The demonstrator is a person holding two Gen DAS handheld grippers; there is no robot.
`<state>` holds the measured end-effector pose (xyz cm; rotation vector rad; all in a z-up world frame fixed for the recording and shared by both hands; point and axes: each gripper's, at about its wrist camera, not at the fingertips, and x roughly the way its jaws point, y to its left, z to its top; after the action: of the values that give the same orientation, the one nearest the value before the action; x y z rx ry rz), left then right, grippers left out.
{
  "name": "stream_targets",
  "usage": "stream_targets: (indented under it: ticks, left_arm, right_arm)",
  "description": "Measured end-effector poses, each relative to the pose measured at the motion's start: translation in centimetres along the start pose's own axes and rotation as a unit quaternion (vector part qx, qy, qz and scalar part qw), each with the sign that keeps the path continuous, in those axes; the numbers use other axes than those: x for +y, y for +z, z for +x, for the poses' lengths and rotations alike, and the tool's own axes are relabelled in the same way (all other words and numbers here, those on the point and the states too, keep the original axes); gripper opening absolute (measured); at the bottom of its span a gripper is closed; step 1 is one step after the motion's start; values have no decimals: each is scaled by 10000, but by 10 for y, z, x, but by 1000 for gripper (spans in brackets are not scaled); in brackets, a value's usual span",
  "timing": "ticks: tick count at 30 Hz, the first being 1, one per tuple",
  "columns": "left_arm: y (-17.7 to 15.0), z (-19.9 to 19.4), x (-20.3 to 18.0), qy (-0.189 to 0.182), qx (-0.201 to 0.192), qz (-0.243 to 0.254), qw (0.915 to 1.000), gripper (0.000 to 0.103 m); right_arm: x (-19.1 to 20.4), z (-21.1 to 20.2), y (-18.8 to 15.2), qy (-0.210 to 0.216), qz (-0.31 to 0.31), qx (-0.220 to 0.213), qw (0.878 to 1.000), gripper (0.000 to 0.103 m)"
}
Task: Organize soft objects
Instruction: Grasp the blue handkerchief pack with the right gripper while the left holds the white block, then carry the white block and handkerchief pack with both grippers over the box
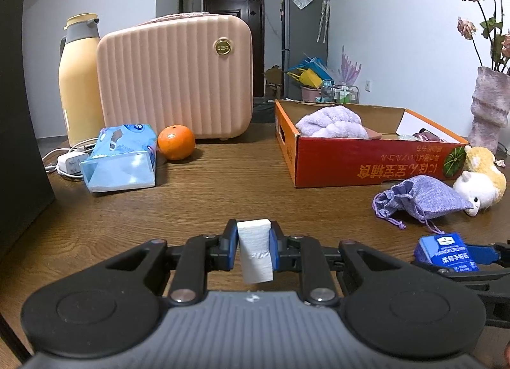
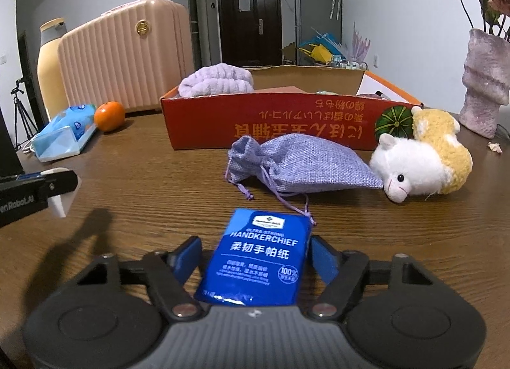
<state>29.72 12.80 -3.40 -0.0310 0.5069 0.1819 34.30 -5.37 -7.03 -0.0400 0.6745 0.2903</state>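
My left gripper [image 1: 254, 243] is shut on a white sponge block [image 1: 255, 249] above the wooden table. My right gripper [image 2: 255, 249] has its jaws around a blue handkerchief pack [image 2: 256, 257]; the right pad touches it, the left pad stands slightly apart. The pack also shows in the left wrist view [image 1: 446, 252]. A purple drawstring pouch [image 2: 299, 163] and a white-and-yellow plush toy [image 2: 420, 163] lie in front of the red cardboard box [image 2: 271, 129]. A lilac towel [image 2: 216, 82] lies inside the box.
A pink ribbed case [image 1: 175, 77], a yellow thermos [image 1: 79, 82], an orange [image 1: 176, 142], a blue tissue pack [image 1: 122, 158] and a white charger [image 1: 71, 161] stand at the left. A pink vase [image 2: 484, 82] with flowers stands right.
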Motion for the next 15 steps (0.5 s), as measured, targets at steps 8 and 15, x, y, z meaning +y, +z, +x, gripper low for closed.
stream_targets:
  ticks: [8,15]
  left_arm:
    - [-1,-3,-1,-56,-34,37,10000,20]
    - [0,-4,-2,-72,-52,13,10000,20]
  right_arm:
    - [4,-4,-1,103,-152,-80,9998,52]
    - [6,-12,-1,141,-199,-277,9993,52]
